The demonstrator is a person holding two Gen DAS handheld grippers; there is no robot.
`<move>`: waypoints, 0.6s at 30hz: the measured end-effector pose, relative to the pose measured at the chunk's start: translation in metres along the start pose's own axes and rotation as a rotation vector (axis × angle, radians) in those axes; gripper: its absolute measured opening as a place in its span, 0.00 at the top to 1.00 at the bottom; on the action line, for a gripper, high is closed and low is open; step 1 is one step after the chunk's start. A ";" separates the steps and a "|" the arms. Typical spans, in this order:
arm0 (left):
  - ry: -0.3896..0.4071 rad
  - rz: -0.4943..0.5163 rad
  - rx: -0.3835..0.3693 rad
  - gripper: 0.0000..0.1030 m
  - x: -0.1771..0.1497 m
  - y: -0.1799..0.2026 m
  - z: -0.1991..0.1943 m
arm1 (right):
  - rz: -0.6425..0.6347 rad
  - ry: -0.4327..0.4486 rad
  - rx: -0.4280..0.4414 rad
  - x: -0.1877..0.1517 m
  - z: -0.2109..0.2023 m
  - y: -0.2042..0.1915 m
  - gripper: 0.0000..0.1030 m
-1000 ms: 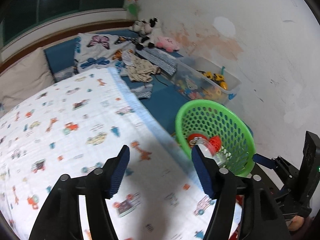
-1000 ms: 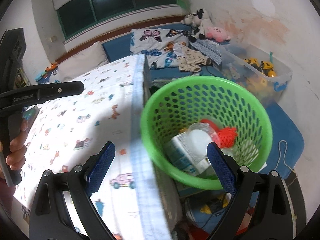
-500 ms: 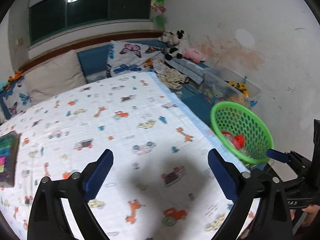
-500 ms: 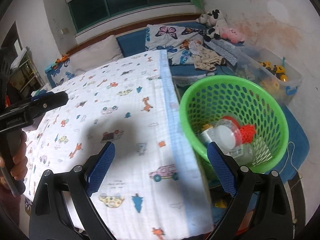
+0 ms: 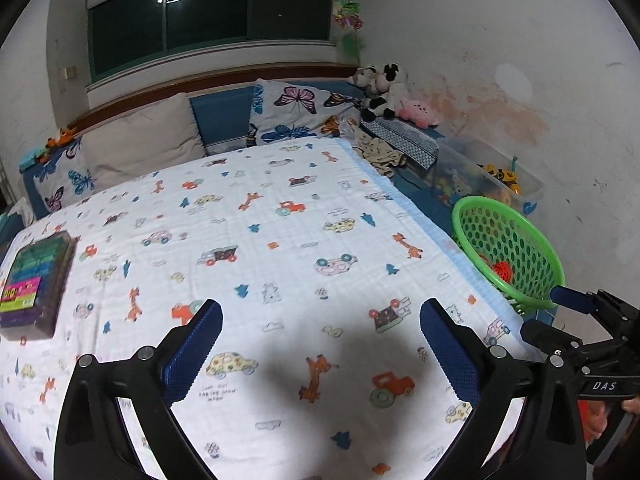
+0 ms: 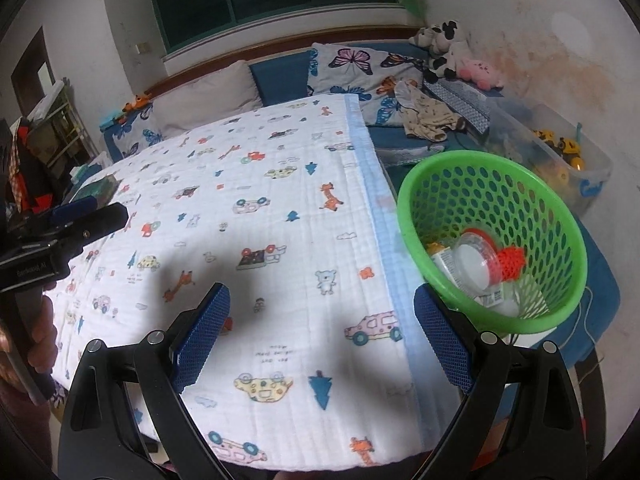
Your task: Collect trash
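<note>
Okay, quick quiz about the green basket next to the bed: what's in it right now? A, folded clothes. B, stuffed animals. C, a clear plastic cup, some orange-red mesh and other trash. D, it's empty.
C: the right wrist view looks into the green basket and shows a clear plastic cup, orange-red mesh and a labelled container beside them.

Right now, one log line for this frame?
left gripper: open, empty | right gripper: open, empty | both over blanket | trash in basket
</note>
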State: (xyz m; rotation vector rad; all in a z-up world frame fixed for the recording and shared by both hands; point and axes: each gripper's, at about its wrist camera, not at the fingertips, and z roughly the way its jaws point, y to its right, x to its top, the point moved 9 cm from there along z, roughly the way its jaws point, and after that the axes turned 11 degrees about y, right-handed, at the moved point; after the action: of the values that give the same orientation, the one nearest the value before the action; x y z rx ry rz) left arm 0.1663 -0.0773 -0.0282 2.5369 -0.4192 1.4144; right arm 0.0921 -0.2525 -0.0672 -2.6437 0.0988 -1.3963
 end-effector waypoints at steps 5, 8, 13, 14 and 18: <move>0.000 -0.028 0.014 0.07 -0.007 -0.010 -0.007 | 0.007 0.002 0.012 -0.001 -0.003 -0.006 0.10; 0.006 -0.035 0.024 0.07 -0.008 -0.015 -0.011 | 0.007 0.005 0.015 0.000 -0.004 -0.010 0.10; 0.023 -0.027 0.051 0.07 -0.008 -0.021 -0.018 | 0.002 0.014 0.022 0.002 -0.007 -0.014 0.10; 0.023 -0.028 0.053 0.07 -0.009 -0.022 -0.019 | 0.001 0.016 0.022 0.002 -0.008 -0.015 0.10; 0.032 -0.025 0.063 0.07 -0.011 -0.025 -0.022 | 0.000 0.020 0.026 0.002 -0.009 -0.019 0.10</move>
State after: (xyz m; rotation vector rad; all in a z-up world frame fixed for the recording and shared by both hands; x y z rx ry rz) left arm 0.1514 -0.0457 -0.0269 2.5552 -0.3417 1.4795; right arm 0.0861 -0.2354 -0.0573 -2.6087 0.0825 -1.4143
